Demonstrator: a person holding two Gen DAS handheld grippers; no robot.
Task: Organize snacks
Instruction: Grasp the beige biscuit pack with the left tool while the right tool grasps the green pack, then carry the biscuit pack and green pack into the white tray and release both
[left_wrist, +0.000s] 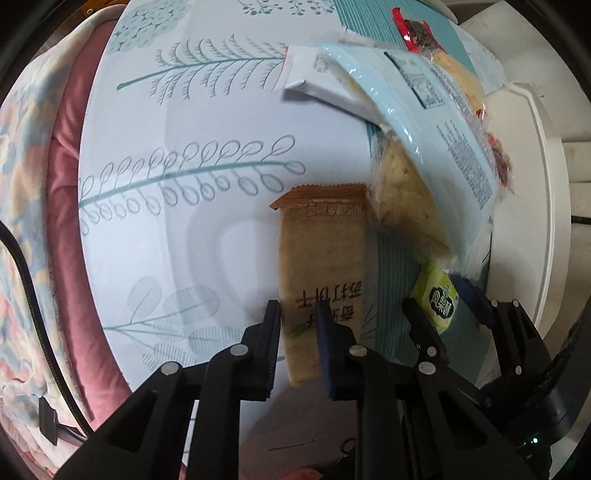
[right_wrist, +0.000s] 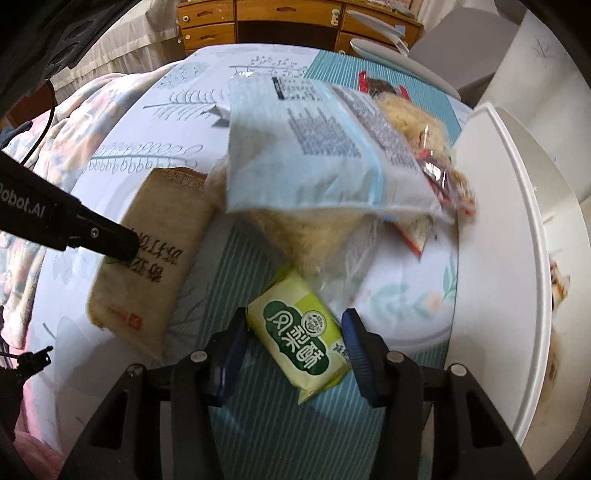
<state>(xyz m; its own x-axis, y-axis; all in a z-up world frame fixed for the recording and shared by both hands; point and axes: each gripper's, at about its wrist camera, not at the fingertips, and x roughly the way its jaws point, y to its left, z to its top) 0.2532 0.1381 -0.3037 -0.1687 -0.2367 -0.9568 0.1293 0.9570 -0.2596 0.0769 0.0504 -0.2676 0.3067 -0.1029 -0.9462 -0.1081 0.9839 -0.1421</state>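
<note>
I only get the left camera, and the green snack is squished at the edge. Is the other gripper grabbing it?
Observer: Looks like it. In the right wrist view the green packet lies between the right gripper's fingers, and the pads seem to press its two sides.
Operator: What's on its front?
Observer: A dark green badge with big white characters, fully readable from here.
Operator: What's past the pile of snacks?
Observer: Wooden drawers stand behind the table, which your view doesn't show.
</note>
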